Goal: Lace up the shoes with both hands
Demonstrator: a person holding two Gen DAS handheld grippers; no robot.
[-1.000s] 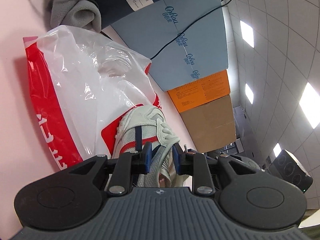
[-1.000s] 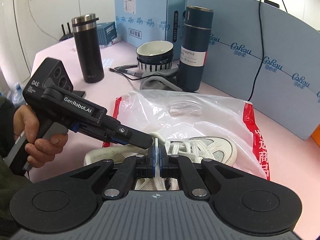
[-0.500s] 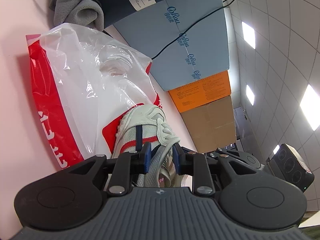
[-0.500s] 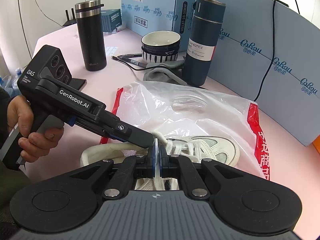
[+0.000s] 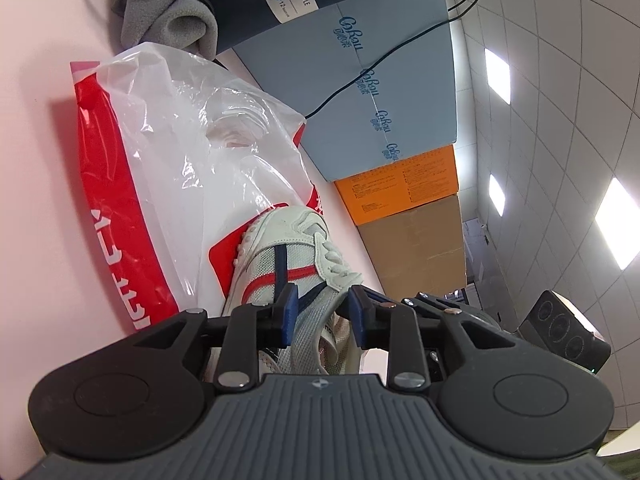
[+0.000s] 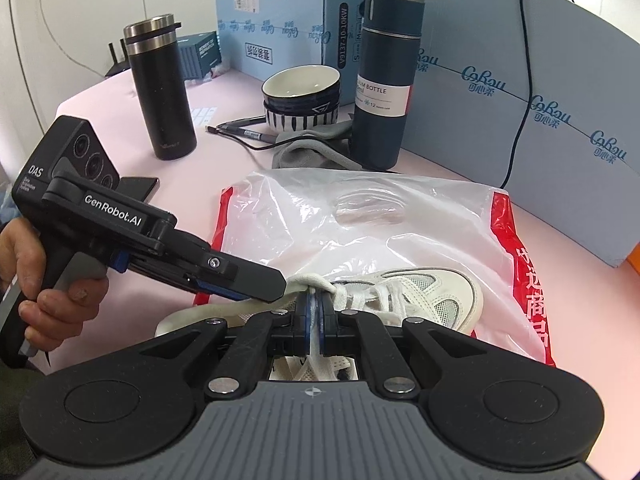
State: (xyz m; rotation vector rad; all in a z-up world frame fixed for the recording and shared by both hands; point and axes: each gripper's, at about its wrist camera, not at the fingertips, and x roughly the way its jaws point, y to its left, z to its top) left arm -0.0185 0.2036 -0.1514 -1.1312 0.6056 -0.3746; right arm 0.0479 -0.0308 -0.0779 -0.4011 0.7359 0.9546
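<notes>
Pink tabletop point(image 6: 460, 168) spreads under everything, with pale blue boxes walling its far side. Taking the red-and-white plastic bag point(image 6: 360, 236) as my landmark: the white sneaker point(image 6: 436, 292) lies on the bag's near edge, toe toward the bag's red-printed end, and a dark blue vacuum bottle point(image 6: 384, 80) stands just behind the bag beside a grey cloth point(image 6: 308, 152).

My right gripper point(image 6: 315, 312) is clamped tight on a flat white lace point(image 6: 320, 286), which runs up between the pads from the shoe's throat. My left gripper point(image 5: 322, 312) has its pads spread apart on either side of the shoe's upper, gripping nothing that I can see; from the right camera its nose sits against the lace just beside my right pads.

My judgement: I am mid-lacing, holding one lace end taut while the left lines up to take or guide it. Which eyelet comes next I cannot tell, since the throat is hidden behind my own pads. The next move calls for a clean handover without slackening the lace.

The sneaker has mesh panels with a red stripe and a navy strap on its side, and laces cross the front eyelets.
</notes>
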